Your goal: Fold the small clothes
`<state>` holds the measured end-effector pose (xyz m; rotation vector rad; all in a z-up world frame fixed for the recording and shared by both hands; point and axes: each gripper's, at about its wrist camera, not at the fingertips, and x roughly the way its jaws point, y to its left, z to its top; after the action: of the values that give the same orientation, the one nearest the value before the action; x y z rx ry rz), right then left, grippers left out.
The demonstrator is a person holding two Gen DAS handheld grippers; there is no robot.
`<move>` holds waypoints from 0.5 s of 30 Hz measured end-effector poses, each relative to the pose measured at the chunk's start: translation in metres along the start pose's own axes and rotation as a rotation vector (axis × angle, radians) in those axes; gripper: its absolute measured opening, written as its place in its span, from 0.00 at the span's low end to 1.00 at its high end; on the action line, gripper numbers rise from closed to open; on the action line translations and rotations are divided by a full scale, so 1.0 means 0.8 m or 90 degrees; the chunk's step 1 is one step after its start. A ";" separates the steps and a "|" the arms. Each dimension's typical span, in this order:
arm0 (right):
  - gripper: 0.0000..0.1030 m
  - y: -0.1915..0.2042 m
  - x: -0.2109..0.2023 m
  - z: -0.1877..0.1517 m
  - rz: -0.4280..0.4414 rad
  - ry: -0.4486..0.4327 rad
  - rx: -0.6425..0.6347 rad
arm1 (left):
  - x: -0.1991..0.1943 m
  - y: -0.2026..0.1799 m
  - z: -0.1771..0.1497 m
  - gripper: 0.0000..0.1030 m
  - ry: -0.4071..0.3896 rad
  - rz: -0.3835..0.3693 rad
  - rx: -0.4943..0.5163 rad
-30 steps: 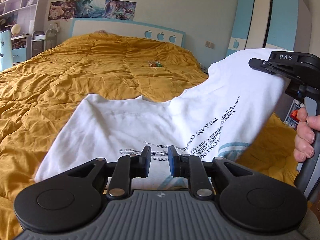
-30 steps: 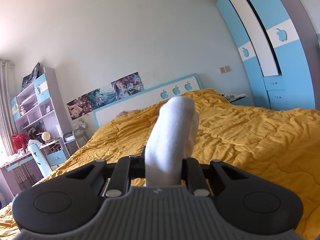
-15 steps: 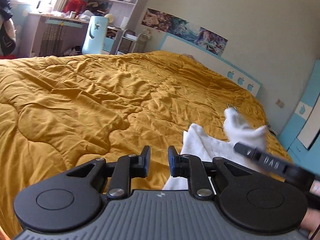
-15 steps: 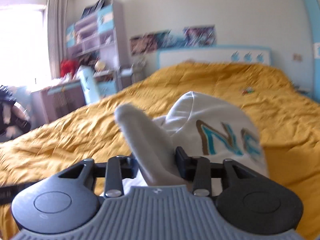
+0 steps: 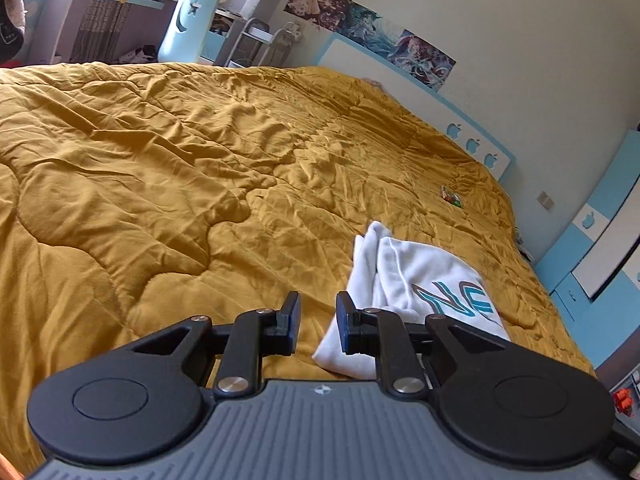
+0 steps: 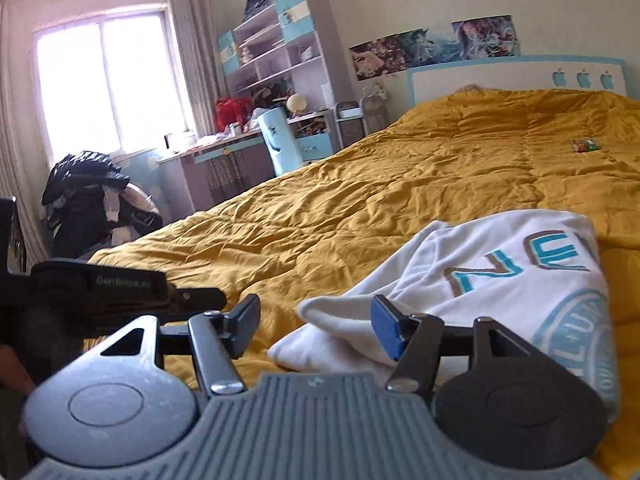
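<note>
One soft white shirt (image 6: 500, 280), loosely folded, lies on rumpled mustard quilt (image 5: 180, 184).

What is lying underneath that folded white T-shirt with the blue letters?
The folded white T-shirt rests directly on the mustard-yellow quilt. Whether anything sits between its folded layers cannot be seen; the cloth covers it.

The white shirt (image 6: 516, 280) runs off the right edge, print cropped.
</note>
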<state>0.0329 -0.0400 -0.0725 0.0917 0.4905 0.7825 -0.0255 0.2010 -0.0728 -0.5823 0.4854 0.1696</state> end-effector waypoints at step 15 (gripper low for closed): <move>0.59 -0.131 -0.087 -0.062 -0.209 0.043 0.120 | 0.079 -0.040 -0.041 0.34 0.093 -0.115 -0.102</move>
<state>0.0365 -0.1678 -0.1158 0.1556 0.6252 0.4173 0.0266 0.1572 -0.1115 -0.7960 0.5616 -0.0070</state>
